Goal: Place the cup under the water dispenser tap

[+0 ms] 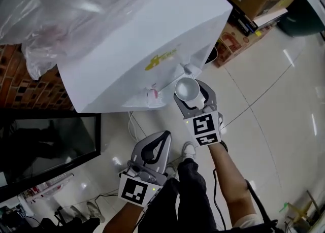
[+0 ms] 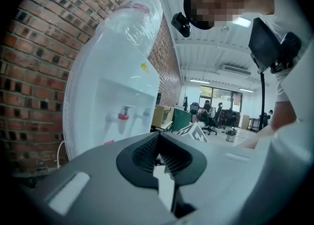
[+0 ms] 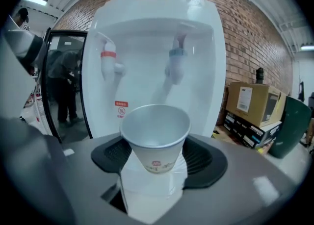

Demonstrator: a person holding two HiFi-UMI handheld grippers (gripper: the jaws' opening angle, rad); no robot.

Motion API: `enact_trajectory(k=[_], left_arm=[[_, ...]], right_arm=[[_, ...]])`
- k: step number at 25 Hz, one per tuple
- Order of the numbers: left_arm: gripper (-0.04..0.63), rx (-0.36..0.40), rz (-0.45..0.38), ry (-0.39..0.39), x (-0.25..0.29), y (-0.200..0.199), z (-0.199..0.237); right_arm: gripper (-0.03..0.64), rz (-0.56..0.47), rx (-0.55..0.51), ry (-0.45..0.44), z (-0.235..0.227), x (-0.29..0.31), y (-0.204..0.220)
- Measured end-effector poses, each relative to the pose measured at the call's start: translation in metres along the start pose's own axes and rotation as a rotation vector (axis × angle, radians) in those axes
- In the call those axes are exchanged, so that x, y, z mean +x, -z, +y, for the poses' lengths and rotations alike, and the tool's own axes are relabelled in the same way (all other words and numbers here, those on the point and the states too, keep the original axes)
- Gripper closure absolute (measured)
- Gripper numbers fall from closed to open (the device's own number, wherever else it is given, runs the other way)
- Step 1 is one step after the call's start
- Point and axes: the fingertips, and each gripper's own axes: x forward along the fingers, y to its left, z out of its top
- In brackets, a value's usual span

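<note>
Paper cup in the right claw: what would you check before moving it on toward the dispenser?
1. Grip: ok, right gripper holds the paper cup upright between its jaws.
2. Cup empty: ok.
3. Under a tap: not ok, cup is in front of the red tap and blue tap.
4. Left gripper clear: ok, shut, empty, away from the taps.
5. Space below the taps: cannot tell, the cup hides it.

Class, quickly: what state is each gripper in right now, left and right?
Left gripper: closed, holding nothing.
Right gripper: closed on the paper cup.
</note>
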Motion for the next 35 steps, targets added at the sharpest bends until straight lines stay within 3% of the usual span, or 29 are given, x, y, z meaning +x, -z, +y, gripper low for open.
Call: enact_trajectory(k=[10, 20, 25, 31, 35], left_arm=[[0.602, -0.012, 0.014, -0.008, 0.013, 0.011, 0.004], [0.603, 0.002, 0.024, -0.003, 0.015, 0.013, 0.007], [0.603, -0.013, 0.011, -0.009, 0.015, 0.013, 0.008], [0.603, -0.009, 0.029, 0.003, 0.013, 0.018, 0.002], [0.603, -0.023, -0.012, -0.013, 0.010, 0.012, 0.002]], right_arm=[[0.288, 0.040, 0.062, -0.025, -0.012, 0.035, 0.023], [0.282, -0.003, 0.098, -0.008, -0.014, 0.044, 0.030], [0.229, -0.013, 0.144, -0.008, -0.013, 0.045, 0.030], [0.209, -0.013, 0.148, 0.002, -0.014, 0.043, 0.032], [0.209, -0.005, 0.136, 0.014, -0.015, 0.033, 0.034]])
